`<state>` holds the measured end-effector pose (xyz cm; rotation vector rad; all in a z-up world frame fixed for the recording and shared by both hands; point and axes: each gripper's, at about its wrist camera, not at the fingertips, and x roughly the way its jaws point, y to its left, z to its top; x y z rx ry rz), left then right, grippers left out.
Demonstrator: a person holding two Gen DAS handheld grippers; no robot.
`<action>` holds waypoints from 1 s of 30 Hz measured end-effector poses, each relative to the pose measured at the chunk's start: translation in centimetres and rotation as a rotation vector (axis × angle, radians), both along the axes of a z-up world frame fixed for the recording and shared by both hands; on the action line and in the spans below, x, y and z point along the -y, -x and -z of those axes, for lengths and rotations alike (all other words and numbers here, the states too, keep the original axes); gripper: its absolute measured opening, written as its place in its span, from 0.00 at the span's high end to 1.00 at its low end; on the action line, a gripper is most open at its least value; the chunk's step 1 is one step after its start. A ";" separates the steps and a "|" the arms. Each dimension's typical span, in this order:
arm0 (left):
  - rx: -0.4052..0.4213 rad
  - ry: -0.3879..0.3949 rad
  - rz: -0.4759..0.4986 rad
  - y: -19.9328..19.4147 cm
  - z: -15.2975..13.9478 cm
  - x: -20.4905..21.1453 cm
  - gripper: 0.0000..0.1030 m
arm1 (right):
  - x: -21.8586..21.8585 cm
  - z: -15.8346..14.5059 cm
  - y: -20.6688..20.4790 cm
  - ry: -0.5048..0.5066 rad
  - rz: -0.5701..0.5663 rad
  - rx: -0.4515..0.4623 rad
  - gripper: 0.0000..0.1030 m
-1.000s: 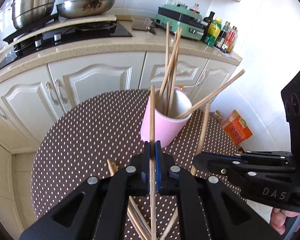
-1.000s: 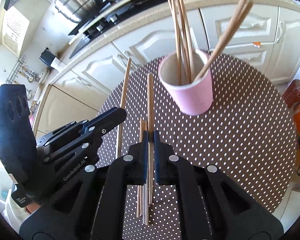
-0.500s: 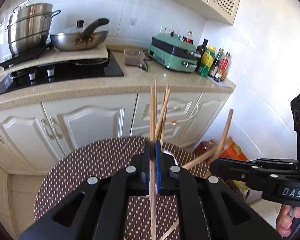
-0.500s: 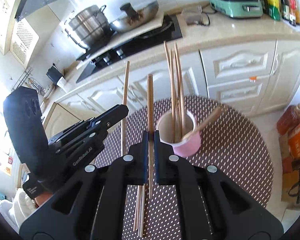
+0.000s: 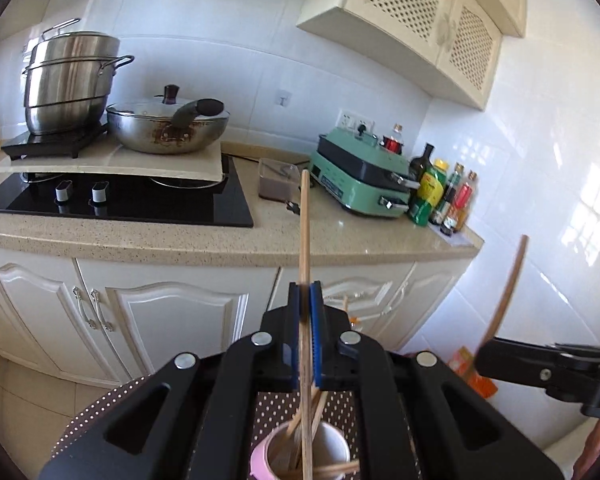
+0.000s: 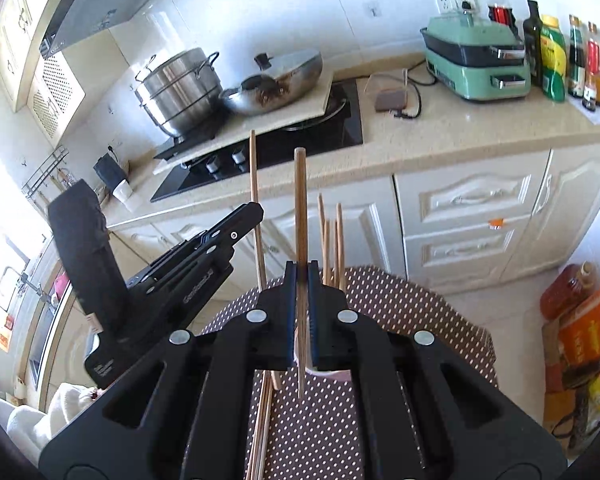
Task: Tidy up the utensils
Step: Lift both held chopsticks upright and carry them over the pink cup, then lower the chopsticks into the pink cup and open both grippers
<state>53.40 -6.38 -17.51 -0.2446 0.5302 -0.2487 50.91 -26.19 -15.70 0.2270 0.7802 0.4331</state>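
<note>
My left gripper (image 5: 305,292) is shut on a wooden chopstick (image 5: 304,232) held upright, its lower end hanging over the pink cup (image 5: 262,458), which holds several chopsticks. My right gripper (image 6: 301,272) is shut on another wooden chopstick (image 6: 300,208), also upright, above the table just in front of the cup, whose rim (image 6: 332,374) is mostly hidden behind my fingers. The left gripper (image 6: 256,216) shows in the right wrist view with its chopstick (image 6: 256,200). The right gripper (image 5: 485,354) shows in the left wrist view. Loose chopsticks (image 6: 262,428) lie on the dotted table.
The round brown polka-dot table (image 6: 404,304) stands before white cabinets (image 5: 172,320). On the counter are a black hob (image 5: 140,200), a steel pot (image 5: 70,84), a wok (image 5: 168,128), a green appliance (image 5: 360,176) and bottles (image 5: 440,196). Boxes (image 6: 580,328) sit on the floor.
Both grippers have risen and tilted up with their chopsticks. The cup has dropped from mid-view to the bottom of the left wrist view and behind my right fingers.
</note>
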 end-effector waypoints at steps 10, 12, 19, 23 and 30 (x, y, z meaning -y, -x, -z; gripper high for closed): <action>0.043 0.015 -0.073 -2.0 1.2 -0.1 0.95 | -0.3 -0.9 -1.3 0.000 0.020 0.064 0.95; 0.039 -0.004 -0.073 -2.2 1.9 0.2 0.95 | -0.6 -0.9 -1.4 0.009 0.024 0.072 0.95; 0.013 -0.024 -0.055 -2.1 3.9 0.5 0.95 | -1.5 0.6 -1.7 0.051 0.016 0.053 0.95; 0.001 -0.049 -0.033 -1.8 4.5 0.8 0.95 | -1.8 1.4 -1.9 0.054 0.013 0.033 0.95; -0.048 -0.049 -0.001 -1.2 5.3 0.4 0.95 | -2.7 2.3 -1.7 0.073 -0.001 0.011 0.95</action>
